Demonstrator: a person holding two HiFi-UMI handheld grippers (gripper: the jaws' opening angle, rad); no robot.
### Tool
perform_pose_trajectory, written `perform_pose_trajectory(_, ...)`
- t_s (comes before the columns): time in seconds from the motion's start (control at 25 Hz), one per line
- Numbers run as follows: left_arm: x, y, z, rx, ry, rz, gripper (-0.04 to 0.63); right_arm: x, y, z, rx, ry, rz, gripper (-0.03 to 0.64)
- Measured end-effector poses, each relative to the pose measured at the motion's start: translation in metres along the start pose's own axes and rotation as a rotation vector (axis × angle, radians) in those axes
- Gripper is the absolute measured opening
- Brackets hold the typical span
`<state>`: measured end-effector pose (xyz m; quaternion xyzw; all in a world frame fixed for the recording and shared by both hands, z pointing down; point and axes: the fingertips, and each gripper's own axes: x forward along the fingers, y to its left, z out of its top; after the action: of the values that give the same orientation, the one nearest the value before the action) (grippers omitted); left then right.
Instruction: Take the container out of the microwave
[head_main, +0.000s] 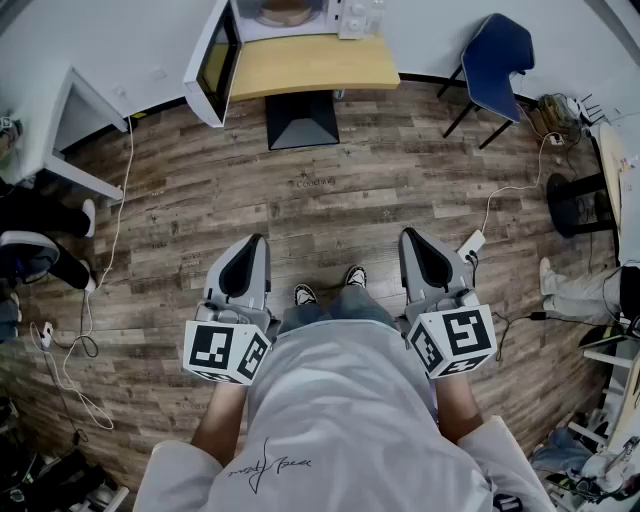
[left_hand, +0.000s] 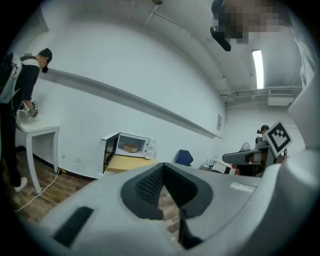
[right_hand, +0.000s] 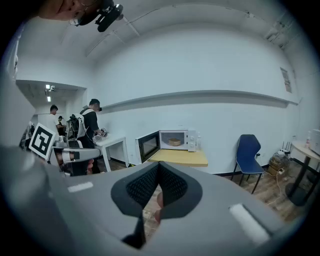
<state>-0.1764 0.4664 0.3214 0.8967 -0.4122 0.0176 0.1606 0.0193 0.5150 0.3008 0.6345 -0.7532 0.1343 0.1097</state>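
Note:
The white microwave (head_main: 290, 18) stands far ahead on a light wooden table (head_main: 315, 62), its door (head_main: 214, 58) swung open to the left. A brown round container (head_main: 283, 12) sits inside it; it also shows in the left gripper view as the container (left_hand: 131, 148) and in the right gripper view as the container (right_hand: 174, 142). My left gripper (head_main: 250, 246) and right gripper (head_main: 412, 240) hang side by side over the wooden floor, well short of the table. Both are shut and hold nothing, as the left gripper (left_hand: 162, 167) and right gripper (right_hand: 158, 167) show in their own views.
A blue chair (head_main: 497, 60) stands right of the table. A white desk (head_main: 70, 110) is at the left, with a person (left_hand: 15, 85) bent over it. Cables (head_main: 110, 240) trail across the floor at the left, and a power strip (head_main: 470, 242) lies at the right.

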Motion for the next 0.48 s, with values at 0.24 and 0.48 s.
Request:
perform_pose_trajectory(0.24,0.002,0.004,0.001,0.015,0.019,0.02,-0.008,0.001,-0.003,0.007,0.06,-0.032,0.029,0.011)
perform_pose_trajectory(0.48,0.008,0.015,-0.005,-0.009,0.088,0.072,0.0,0.005,-0.003,0.011,0.135,-0.035,0.124,0.012)
